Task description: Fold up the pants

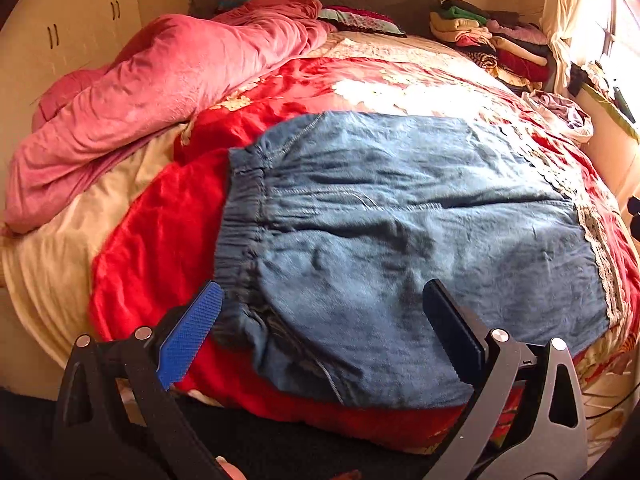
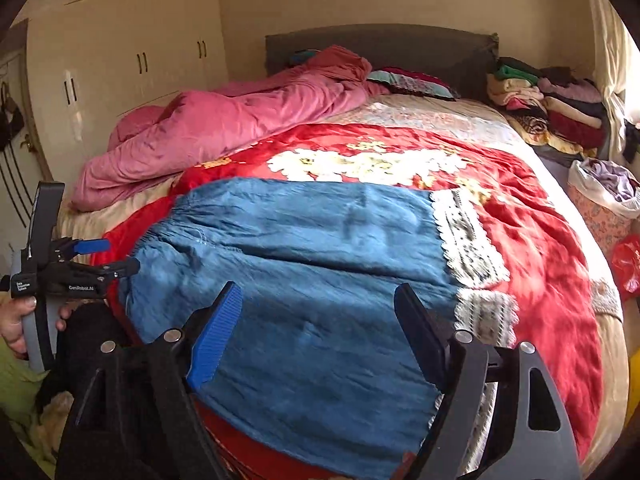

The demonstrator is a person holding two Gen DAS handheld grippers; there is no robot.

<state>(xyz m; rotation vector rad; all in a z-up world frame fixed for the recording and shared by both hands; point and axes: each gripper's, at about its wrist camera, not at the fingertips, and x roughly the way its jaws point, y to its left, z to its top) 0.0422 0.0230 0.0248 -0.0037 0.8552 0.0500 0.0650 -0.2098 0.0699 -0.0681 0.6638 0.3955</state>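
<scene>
On the red floral bedspread (image 1: pixel 160 220) my blue lace-hemmed denim pants (image 1: pixel 400 220) lie folded lengthwise; left gripper (image 1: pixel 320 332) and right gripper (image 2: pixel 320 332) both released, crosswise folds remain, I judge

bed (image 2: pixel 612 364) under a red floral cover (image 2: pixel 540 256), with blue pants (image 2: pixel 304 264), pink duvet (image 2: pixel 224 128), stacked clothes (image 2: pixel 560 108)

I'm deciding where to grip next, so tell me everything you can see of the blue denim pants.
The blue denim pants look like soft, faded denim, spread flat and wrinkled across the red floral bedspread. A gathered elastic waistband lies at the left, white lace-trimmed cuffs at the right, with a seam between the legs. Both the left gripper and right gripper hover open, gripping nothing.
</scene>
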